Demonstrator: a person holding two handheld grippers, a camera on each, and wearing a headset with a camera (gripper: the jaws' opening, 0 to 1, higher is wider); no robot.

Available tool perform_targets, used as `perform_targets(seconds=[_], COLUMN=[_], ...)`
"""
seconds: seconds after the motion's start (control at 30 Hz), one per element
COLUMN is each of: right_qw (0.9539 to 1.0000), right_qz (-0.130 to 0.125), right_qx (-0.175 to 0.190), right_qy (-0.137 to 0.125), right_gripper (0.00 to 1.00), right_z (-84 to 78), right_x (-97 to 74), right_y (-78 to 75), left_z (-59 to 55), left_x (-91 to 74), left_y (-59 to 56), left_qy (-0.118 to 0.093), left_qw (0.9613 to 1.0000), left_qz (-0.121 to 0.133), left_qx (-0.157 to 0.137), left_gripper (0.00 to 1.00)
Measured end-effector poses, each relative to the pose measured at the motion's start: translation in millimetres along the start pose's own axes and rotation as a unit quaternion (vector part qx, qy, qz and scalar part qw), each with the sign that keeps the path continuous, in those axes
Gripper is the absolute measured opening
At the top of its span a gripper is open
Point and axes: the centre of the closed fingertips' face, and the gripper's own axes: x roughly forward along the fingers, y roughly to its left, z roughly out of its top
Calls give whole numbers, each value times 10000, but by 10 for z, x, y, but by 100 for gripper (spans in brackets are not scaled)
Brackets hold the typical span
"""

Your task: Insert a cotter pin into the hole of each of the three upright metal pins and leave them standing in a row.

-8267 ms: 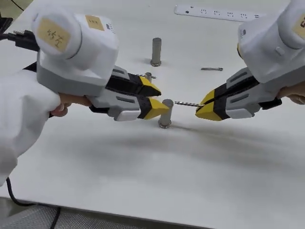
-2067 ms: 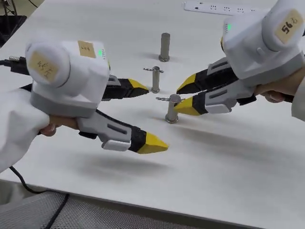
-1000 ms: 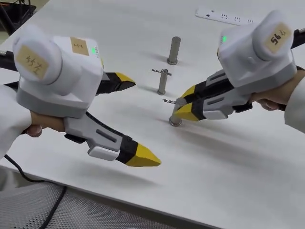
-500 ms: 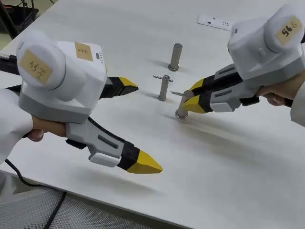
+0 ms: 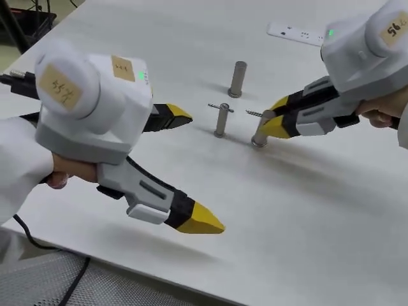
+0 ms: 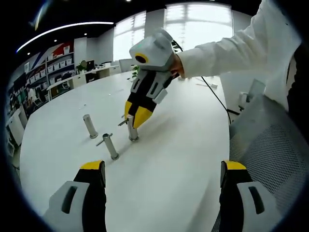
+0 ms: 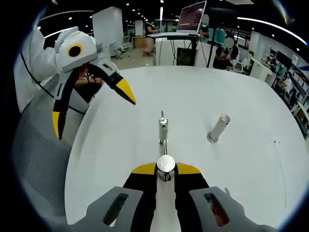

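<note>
Steel count now 2 of 3: has threaded a cotter pin (image 5: pixel 254 114) through the near metal pin (image 5: pixel 260 135), matching the middle metal pin (image 5: pixel 221 122), crossed by a second cotter pin (image 5: pixel 217 106); leaves the far metal pin (image 5: pixel 238 78) bare. Has released with the left claw (image 5: pixel 197 169), now spread wide and drawn back low over the counter (image 5: pixel 306 210), well apart from the row. Grips the near metal pin upright on the counter with the right claw (image 5: pixel 273 121), jaws narrow on its shaft, reaching in from the right.
</note>
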Motion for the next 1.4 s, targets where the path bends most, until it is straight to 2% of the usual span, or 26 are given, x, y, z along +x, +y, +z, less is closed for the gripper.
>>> perform_targets(seconds=[0.17, 0.37, 0.53, 0.73, 0.9, 1.03, 1.17, 1.23, 1.3, 1.4], right_qw=[9999, 10000, 9998, 9999, 9999, 9998, 9996, 9998, 9999, 9998], right_qz=[52, 3, 30, 35, -78, -102, -107, -83, -115, -127], right_qx=[140, 87, 181, 101, -97, -77, -87, 27, -86, 69], right_qy=[0, 17, -11, -65, -85, -177, -243, -188, -96, -107], right_gripper=[7, 8, 8, 8, 9, 11, 18, 20, 22, 28], right_z=[-15, -42, -78, -71, -33, 31, 70, 64, 39, 25], right_x=[16, 29, 28, 36, 26, -17, -71, -122, -186, -262], right_y=[22, -6, -24, -13, -21, -3, 18, 64, 109, 191], left_z=[-26, -38, -46, -47, -31, -14, 16, 28, 41, 61], left_x=[6, 9, -6, -30, -64, -84, -88, -89, -90, -86], left_y=[12, 16, 31, 57, 76, 96, 112, 116, 123, 125], left_qy=[72, 88, 92, 78, 43, 25, -7, -7, -30, -77], left_qw=[10000, 9999, 9999, 9999, 9998, 9997, 9997, 9997, 9996, 9994], left_qz=[13, 19, 46, 105, 145, 181, 199, 197, 196, 183], left_qx=[-12, -46, -71, -107, -150, -159, -168, -176, -221, -286], left_gripper=[99, 99, 99, 99, 99, 99, 99, 99, 99, 99])
